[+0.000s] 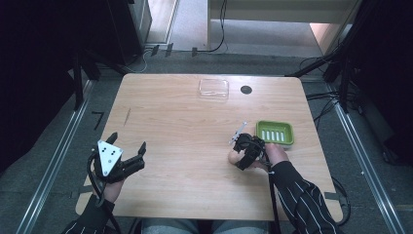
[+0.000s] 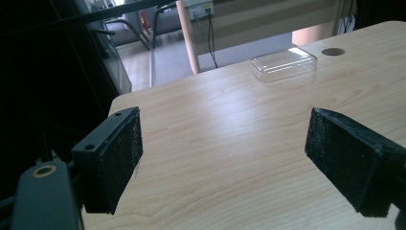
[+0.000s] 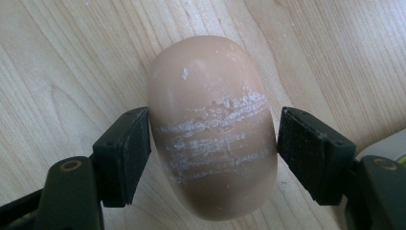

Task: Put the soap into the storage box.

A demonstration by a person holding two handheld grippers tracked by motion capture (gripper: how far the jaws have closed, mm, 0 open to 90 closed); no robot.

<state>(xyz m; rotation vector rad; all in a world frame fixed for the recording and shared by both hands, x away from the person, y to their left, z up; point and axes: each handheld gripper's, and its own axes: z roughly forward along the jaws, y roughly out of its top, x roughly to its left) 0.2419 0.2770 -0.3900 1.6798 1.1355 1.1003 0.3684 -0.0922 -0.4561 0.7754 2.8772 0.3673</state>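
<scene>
The soap (image 3: pixel 214 127) is pinched between the right gripper's (image 3: pixel 214 143) fingers on the surface (image 1: pixel 185 146), just beside the green dish (image 1: pixel 275 132). The left gripper's (image 2: pixel 222 158) fingers are spread, holding nothing.

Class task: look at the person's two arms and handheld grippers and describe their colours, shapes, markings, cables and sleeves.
Both grippers are black with two flat, foam-padded jaws. The left gripper carries a grey three-cornered plate with dark dots, and a black cable loops beside it. The right gripper trails a black cable too. Both sleeves are dark with thin white stripes.
</scene>
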